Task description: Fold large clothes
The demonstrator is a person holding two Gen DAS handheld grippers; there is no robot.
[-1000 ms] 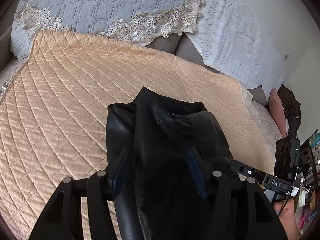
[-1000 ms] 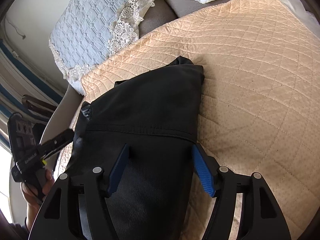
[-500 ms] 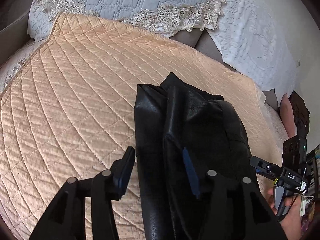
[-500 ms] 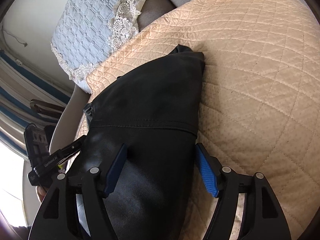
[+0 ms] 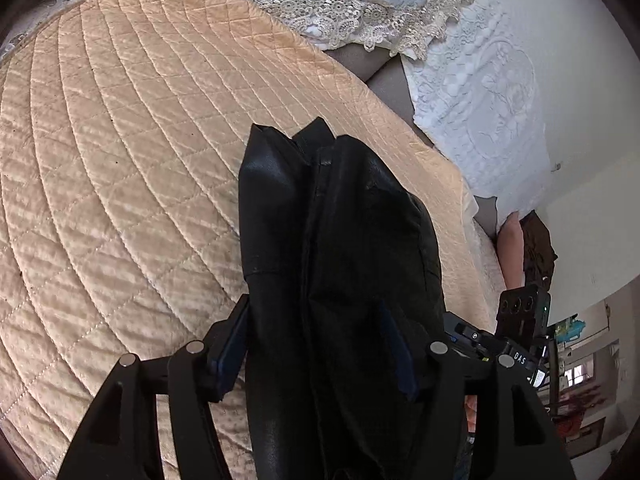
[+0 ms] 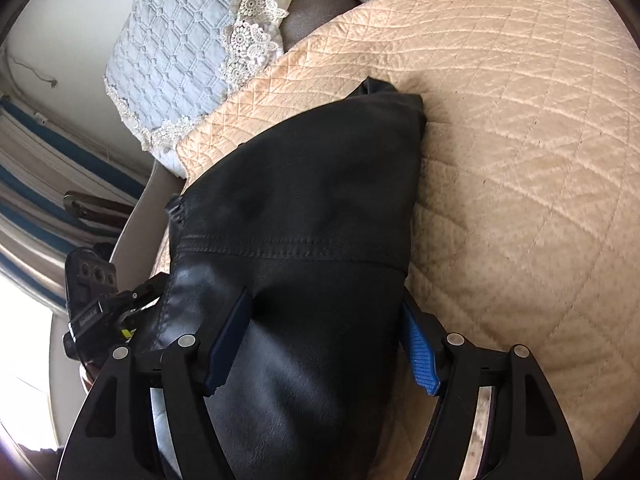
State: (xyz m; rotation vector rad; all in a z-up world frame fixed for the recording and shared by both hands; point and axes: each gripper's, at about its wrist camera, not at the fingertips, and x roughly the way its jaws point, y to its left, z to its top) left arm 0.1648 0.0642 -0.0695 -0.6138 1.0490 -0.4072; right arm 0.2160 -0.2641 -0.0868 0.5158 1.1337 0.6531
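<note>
Black leather-like jacket (image 5: 340,240) lies folded on the quilted bedspread (image 5: 120,140), toward 12 o'clock. Left tongs (image 5: 316,348) opening, right tongs (image 6: 324,340) apart, both straddling it unclamped. Judged heavy, limp, slick; grip seams.

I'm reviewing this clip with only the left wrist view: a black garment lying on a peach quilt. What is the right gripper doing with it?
Observer: The right gripper stands wide open, and the black garment lies between its pads without being visibly pinched.
Reviewer: Does that side show any detail on the garment that I'm missing?
Observer: Yes, a stitched seam runs straight across it just ahead of the gripper.
Reviewer: And what lies beyond the bed on that side?
Observer: Blue-and-white striped fabric, probably a curtain, hangs along the left edge of the right wrist view.
</note>
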